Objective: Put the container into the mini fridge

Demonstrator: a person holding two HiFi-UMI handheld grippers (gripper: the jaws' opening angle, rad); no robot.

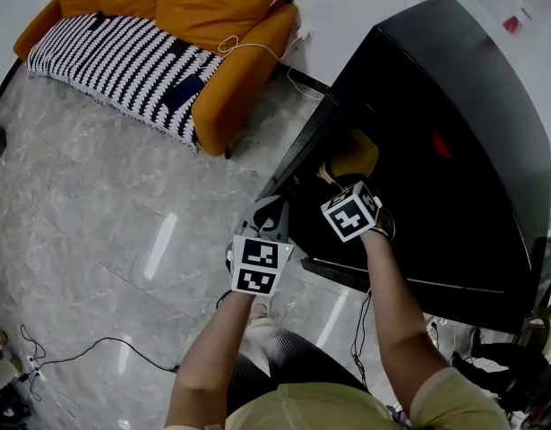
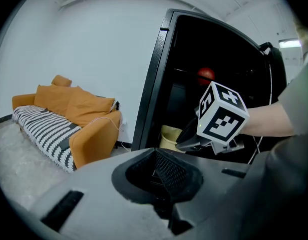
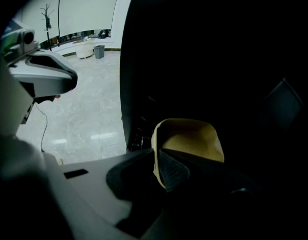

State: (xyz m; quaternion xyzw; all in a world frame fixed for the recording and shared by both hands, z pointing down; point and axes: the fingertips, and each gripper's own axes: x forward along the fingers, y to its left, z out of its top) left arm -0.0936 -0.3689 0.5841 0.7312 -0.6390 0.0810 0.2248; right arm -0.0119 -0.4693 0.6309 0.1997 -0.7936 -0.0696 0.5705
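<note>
The yellow container (image 3: 194,139) is inside the dark opening of the black mini fridge (image 1: 454,106). My right gripper (image 3: 161,166) pinches its near rim. My left gripper (image 2: 164,176) hangs just outside the opening, jaws pressed together on nothing. Well apart, an orange sofa (image 1: 167,25) stands on the marble floor (image 1: 96,204).

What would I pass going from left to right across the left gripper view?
orange sofa → mini fridge front edge → yellow container → right claw gripping it → forearm
</note>
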